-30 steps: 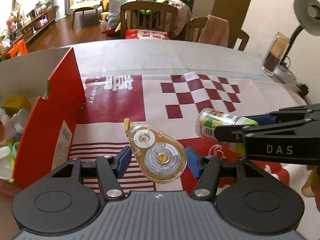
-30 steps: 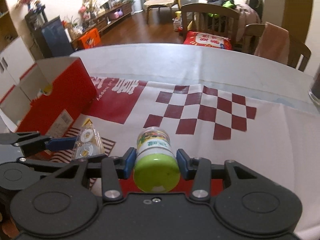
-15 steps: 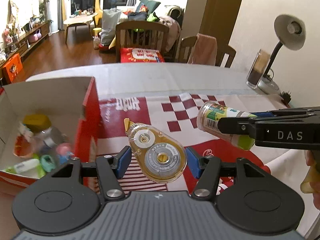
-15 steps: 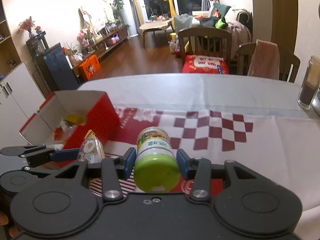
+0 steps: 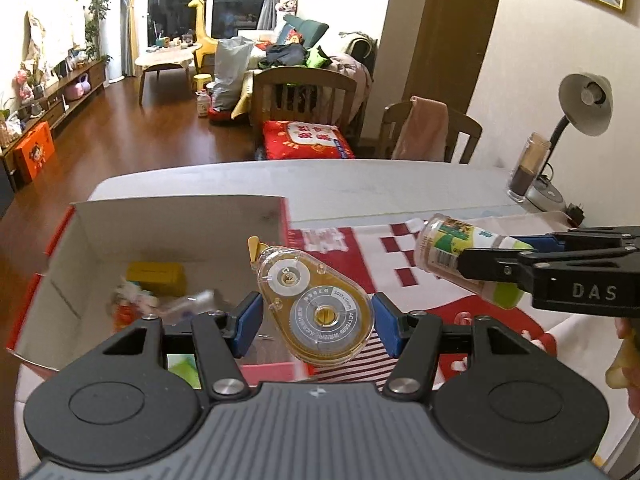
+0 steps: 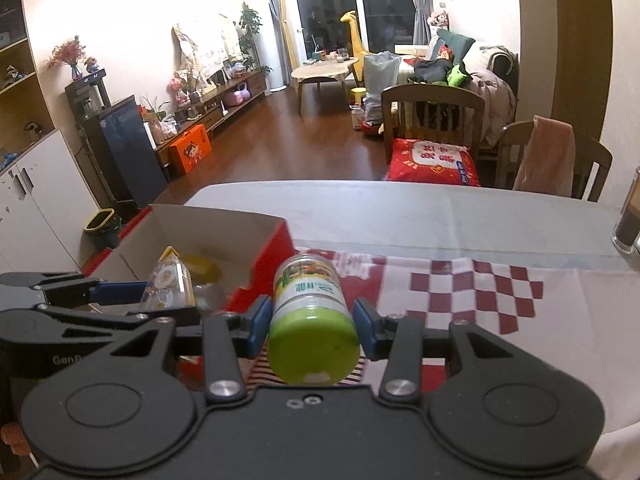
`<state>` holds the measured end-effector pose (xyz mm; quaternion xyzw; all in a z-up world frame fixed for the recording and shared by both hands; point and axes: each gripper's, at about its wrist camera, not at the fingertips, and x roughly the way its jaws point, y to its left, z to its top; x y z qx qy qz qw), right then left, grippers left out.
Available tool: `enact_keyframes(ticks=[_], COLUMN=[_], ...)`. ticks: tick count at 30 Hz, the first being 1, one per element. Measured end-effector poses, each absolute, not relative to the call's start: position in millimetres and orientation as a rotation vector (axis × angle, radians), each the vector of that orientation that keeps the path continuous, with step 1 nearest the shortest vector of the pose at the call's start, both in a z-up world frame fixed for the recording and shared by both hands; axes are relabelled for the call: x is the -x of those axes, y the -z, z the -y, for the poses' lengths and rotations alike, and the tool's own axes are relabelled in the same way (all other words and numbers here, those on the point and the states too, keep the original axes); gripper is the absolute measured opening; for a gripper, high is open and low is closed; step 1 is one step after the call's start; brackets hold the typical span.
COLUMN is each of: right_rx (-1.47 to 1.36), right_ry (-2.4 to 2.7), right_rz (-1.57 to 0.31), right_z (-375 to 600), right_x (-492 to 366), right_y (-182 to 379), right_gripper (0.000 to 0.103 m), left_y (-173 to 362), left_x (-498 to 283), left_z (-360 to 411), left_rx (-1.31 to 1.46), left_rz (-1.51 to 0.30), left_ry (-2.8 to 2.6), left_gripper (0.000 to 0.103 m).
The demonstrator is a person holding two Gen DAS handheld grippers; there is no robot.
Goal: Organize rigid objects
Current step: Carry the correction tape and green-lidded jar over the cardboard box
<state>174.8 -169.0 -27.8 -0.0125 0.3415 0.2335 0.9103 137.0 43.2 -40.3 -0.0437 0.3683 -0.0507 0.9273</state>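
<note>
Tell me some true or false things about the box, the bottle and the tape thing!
1. The left gripper holds the tape dispenser. True.
2. The bottle has a red cap. False: its cap is green.
3. The box is empty. False: a yellow item and other small things lie inside.
4. The right gripper is shut on the bottle. True.
5. The tape dispenser lies on the cloth. False: it is held up in the air, near the box's edge.

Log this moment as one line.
left claw: holding tape dispenser | right claw: holding green-lidded bottle | red box: open, partly filled
</note>
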Motion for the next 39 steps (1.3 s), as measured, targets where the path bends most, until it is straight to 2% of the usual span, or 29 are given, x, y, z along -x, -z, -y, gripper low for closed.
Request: enact_keyframes(ticks=[19, 30, 39], right_rx=[0.083, 0.129, 0.184], right_ry=[-0.471, -0.427, -0.389], right_rz=[-0.705, -0.747, -0.811], right_z=[68.2, 17.7, -16.0], right_x=[-181.8, -215.7, -244.1], right_y=[41.6, 71.8, 103.5], right_gripper=[0.044, 0.044, 0.044], left_y=[37.4, 79.8, 107.7], left_x=[-157.5, -191.3, -216.0], left_z=[-179.6, -219.2, -223.1], left_rx=[0.042, 0.02, 0.003], left_rz=[-0.776, -0.851, -0.899], left_ry=[0.082, 0.091, 0.099], left_gripper=[0.059, 0.059, 0.059])
